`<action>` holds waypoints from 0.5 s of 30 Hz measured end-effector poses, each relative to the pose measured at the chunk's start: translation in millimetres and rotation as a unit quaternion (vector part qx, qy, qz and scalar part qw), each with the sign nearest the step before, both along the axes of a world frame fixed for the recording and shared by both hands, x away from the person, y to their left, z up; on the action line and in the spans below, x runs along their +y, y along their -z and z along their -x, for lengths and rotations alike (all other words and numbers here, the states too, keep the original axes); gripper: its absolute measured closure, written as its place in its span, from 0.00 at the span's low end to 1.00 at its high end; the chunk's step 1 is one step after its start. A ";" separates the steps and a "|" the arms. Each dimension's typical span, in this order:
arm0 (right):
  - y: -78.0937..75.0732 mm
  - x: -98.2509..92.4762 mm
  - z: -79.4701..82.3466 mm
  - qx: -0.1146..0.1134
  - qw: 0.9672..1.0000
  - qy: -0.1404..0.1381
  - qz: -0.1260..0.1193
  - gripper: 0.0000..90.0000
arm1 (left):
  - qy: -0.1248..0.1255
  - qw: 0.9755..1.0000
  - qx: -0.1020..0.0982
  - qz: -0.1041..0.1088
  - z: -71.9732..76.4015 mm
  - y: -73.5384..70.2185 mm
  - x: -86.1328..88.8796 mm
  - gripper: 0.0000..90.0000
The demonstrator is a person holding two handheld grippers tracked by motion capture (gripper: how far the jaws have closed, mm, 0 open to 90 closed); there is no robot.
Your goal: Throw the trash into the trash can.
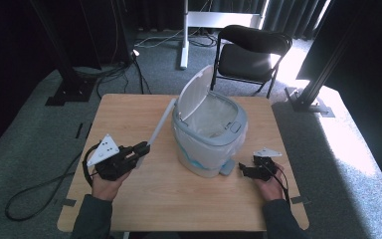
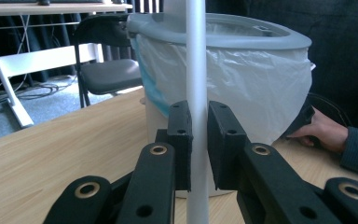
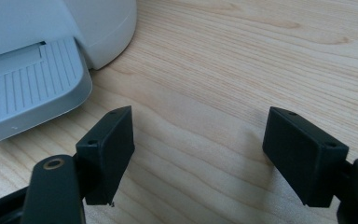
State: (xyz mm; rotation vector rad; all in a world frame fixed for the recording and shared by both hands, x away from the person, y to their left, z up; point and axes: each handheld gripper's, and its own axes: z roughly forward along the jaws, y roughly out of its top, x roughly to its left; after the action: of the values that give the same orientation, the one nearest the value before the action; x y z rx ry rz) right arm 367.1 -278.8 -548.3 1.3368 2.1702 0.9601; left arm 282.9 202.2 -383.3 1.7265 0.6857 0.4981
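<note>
The left claw (image 2: 198, 140) is clamped on a thin white rod (image 2: 196, 70), which slants up toward the open, bag-lined pedal bin (image 1: 210, 134) just ahead. The carrying step is in hand; next, tip the rod into the bin (lid already up). The right claw (image 3: 198, 154) gapes wide over the bench (image 3: 242, 60), beside the pedal (image 3: 28, 93).

My left claw (image 1: 140, 148) sits in my left hand (image 1: 107, 184), forearm coming in from the near edge, pointing away from me and to the right. Its 2 jaws stand close together, pads pressed on a thin white rod (image 2: 196, 93) that runs upright between them. My right claw (image 1: 242, 170) is in my right hand (image 1: 271, 186), low over the worktop (image 3: 242, 60), pointing left, its 2 jaws spread wide with nothing between them.
</note>
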 end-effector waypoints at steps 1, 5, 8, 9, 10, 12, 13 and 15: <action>0.0 0.0 0.0 0.000 1.000 0.000 0.000 0.27 | 0.001 1.000 0.000 -0.002 -0.1 -0.3 -1.4 0.89; 0.0 0.0 0.0 0.000 1.000 0.000 0.000 0.27 | 0.003 1.000 0.001 -0.007 -2.1 -0.3 -4.8 0.89; 0.0 0.0 0.0 0.000 1.000 0.000 0.000 0.27 | 0.000 1.000 0.004 -0.008 -3.6 0.4 -6.8 0.89; 0.0 0.0 0.0 0.000 1.000 0.000 0.000 0.27 | 0.001 1.000 0.005 -0.010 -4.0 0.5 -7.0 0.89; 0.0 0.0 0.0 0.000 1.000 0.000 0.000 0.27 | 0.001 1.000 0.005 -0.011 -4.4 0.8 -7.8 0.89; 0.0 0.0 0.0 0.000 1.000 0.000 0.000 0.27 | 0.001 1.000 0.006 -0.013 -5.1 1.0 -9.1 0.89; 0.0 0.0 0.0 0.000 1.000 0.000 0.000 0.27 | 0.001 1.000 0.007 -0.015 -5.8 1.1 -9.8 0.89; 0.0 0.0 0.0 0.000 1.000 0.000 0.000 0.27 | 0.001 1.000 0.009 -0.017 -7.0 1.3 -11.0 0.89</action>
State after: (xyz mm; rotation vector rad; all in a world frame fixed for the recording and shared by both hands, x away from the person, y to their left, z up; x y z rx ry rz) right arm 367.1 -278.8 -548.3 1.3369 2.1702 0.9604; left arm 289.9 191.3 -384.6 1.7646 0.6909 0.4953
